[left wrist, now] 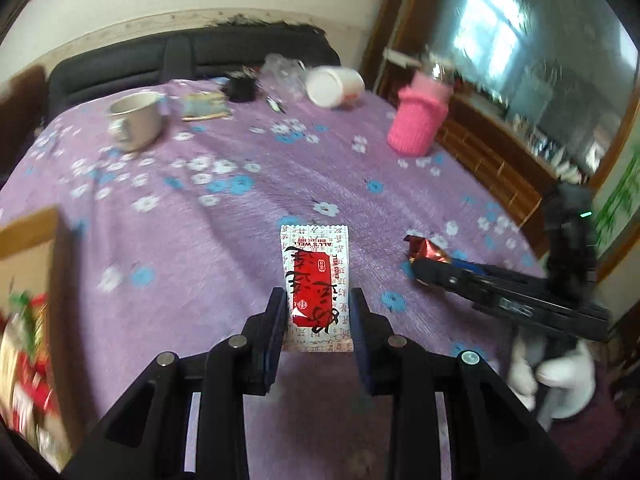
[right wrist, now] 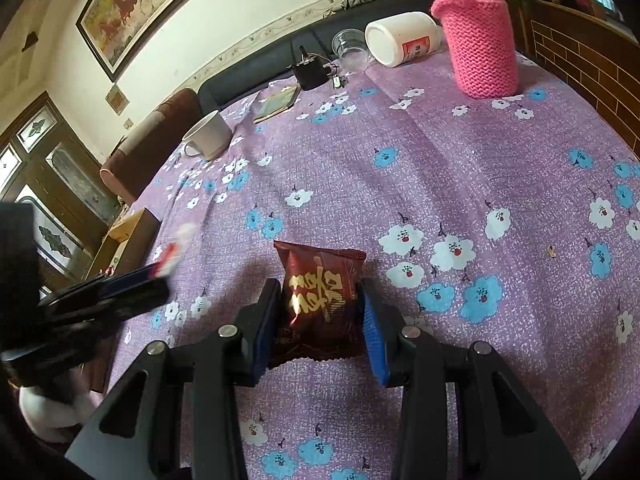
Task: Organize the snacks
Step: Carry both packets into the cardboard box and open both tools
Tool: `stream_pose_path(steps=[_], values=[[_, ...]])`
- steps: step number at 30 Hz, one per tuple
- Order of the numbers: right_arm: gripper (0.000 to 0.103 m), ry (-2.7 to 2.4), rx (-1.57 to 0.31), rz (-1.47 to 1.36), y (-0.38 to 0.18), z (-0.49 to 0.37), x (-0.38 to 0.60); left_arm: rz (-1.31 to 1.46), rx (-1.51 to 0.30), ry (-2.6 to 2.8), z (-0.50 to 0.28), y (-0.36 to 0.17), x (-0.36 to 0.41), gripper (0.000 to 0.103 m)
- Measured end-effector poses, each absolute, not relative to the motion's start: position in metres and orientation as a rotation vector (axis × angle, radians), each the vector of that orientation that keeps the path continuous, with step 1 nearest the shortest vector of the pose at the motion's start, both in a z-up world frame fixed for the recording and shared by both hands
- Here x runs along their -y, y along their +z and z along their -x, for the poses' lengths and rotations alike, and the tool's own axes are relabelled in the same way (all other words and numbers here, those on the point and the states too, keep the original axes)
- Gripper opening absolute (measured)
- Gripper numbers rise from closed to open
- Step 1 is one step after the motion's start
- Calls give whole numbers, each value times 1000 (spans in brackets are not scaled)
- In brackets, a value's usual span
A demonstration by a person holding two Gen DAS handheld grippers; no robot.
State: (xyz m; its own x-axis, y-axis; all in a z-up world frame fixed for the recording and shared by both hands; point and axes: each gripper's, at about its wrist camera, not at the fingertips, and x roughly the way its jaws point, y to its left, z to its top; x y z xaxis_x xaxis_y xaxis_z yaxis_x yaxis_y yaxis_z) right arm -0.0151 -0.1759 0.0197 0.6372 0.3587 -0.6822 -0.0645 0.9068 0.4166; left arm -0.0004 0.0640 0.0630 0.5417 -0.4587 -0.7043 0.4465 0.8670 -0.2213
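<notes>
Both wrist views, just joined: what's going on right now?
Each hand has a snack between its tongs. The left tongs bracket a white-and-red snack packet, the right tongs a dark red snack bag; whether either is fully clamped isn't clear. Both sit over the purple flowered tablecloth. A cardboard box holding other snacks is at the left edge. A mug and pink knitted bottle stand further back.

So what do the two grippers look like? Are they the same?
They look alike. The left gripper and the right gripper each have black angular plastic arms with triangular cut-outs, round silver bolts at the joints, and two flat fingers with blue pads inside. From the side, the right gripper shows a small green light. The hands holding them wear white gloves.
</notes>
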Motion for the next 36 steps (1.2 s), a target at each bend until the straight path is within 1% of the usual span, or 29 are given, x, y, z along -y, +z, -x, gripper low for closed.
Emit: stream_pose_path(steps=[4, 8, 15, 19, 21, 28, 36], values=[[41, 243, -846, -367, 19, 15, 176, 128, -782, -482, 29, 81, -114, 31], [41, 226, -840, -348, 18, 16, 174, 224, -743, -403, 51, 86, -165, 31], [41, 191, -845, -299, 18, 16, 167, 326, -701, -245, 84, 81, -248, 31], [41, 327, -895, -435, 24, 24, 154, 363, -690, -166, 99, 76, -285, 31], [41, 391, -891, -406, 36, 31, 129, 403, -687, -147, 101, 69, -302, 31], [42, 549, -887, -270, 72, 34, 38, 463, -697, -124, 100, 51, -320, 31], [42, 683, -941, -129, 74, 23, -74, 405, -727, -99, 94, 42, -317, 32]])
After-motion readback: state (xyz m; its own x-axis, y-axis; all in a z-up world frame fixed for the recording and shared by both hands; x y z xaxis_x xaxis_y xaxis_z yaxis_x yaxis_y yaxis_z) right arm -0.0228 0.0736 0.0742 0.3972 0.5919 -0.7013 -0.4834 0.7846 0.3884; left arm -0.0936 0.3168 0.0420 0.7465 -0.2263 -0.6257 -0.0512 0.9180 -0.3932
